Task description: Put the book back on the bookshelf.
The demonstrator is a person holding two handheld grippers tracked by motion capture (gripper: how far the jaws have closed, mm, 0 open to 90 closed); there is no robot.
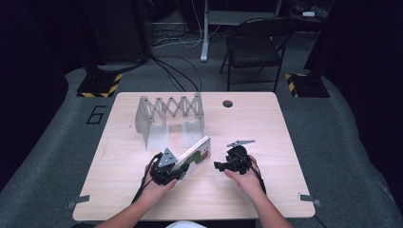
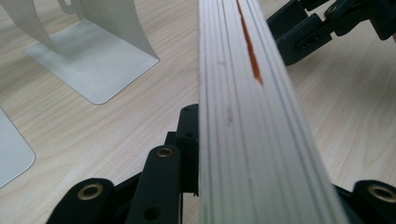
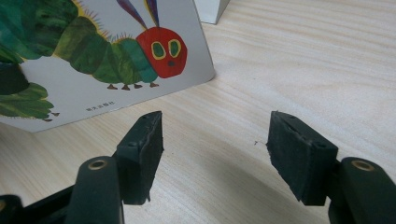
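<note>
Between the left gripper's jaws sits the board book — clamped, tilted off the table. Right gripper gapes empty just beside its cover. Judgement: keep the clamp firm, steady the free edge — rack lies ahead.

In the left gripper view, the thick white board book with a green caterpillar cover runs out past the top and bottom edges between the jaws, hiding most of the right-hand jaw. In the right gripper view, the cover beyond the left-hand jaw is cut by the left and top edges. Small print under the caterpillar is illegible.
</note>
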